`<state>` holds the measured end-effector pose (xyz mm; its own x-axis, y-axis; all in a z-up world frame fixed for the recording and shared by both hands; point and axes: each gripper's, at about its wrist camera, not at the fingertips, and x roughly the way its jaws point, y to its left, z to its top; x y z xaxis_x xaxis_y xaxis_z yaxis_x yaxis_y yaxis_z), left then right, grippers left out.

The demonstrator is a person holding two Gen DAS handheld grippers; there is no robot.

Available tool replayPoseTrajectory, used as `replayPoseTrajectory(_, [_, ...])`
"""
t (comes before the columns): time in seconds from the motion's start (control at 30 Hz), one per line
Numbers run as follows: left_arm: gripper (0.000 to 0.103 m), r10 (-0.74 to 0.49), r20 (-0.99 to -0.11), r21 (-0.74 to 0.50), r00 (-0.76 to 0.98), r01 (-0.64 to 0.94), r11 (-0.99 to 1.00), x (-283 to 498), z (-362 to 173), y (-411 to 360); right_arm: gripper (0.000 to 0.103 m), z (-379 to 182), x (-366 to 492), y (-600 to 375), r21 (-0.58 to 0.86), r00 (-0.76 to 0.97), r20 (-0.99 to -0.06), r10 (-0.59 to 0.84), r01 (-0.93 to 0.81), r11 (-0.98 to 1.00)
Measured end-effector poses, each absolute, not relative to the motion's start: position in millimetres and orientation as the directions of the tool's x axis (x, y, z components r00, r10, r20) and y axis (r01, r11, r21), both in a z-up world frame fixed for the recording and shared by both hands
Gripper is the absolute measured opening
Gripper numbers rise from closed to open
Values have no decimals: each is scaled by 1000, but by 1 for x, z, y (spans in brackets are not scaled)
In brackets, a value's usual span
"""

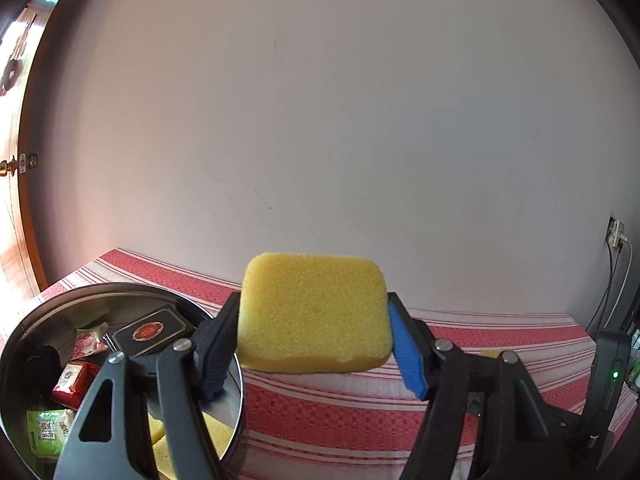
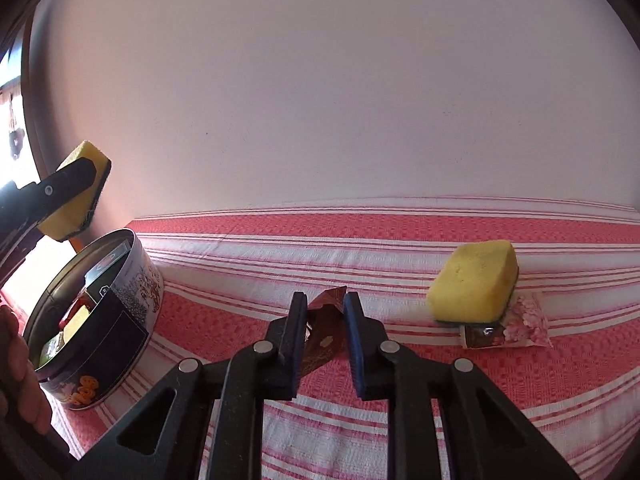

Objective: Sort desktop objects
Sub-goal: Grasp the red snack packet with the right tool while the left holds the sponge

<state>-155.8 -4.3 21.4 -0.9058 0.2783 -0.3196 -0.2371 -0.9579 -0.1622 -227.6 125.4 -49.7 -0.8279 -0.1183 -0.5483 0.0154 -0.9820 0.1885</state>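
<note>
Left gripper (image 1: pixel 312 344) clamped on a yellow sponge (image 1: pixel 314 312), held up in the air just beside the round tin (image 2: pixel 120 320), not dropped in yet. Right gripper (image 2: pixel 324 336) squeezed down onto a brown-red snack packet (image 2: pixel 326 330), looked still on the striped tablecloth (image 2: pixel 400 248), packet crumpled between the pads. Tin already loaded up: dark box (image 1: pixel 150 330), couple of red and green sachets, another sponge piece down low. Still out on the cloth: second yellow sponge (image 2: pixel 474 280) sitting on top of a pink flowery packet (image 2: pixel 524 320) and a brownish one, well apart from the tin. Roughly past halfway, probably four items left counting the two in hand.
</note>
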Motion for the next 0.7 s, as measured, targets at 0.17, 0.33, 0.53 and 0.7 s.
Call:
replayPoseTrajectory(0.17, [69,270,-318,-137,-909,-238,-962,-153,20,2,29,-53,-237,146,269,-806,-570,-161,2,-963])
replayPoseTrajectory(0.33, [69,264,-318,-132,-911,-233,-963,-151,22,4,51,-63,-244,142,194,-774,-622,-119,-4,-981])
replayPoseTrajectory(0.53, [69,262,-326,-127,-908,-233,-964,-150,22,8,51,-86,-278,134,182,-683,-720,-121,-17,-983])
replayPoseTrajectory(0.7, [69,260,-331,-116,-907,-234,-965,-146,23,14,38,-96,-277,131,168,-644,-754,-127,-3,-986])
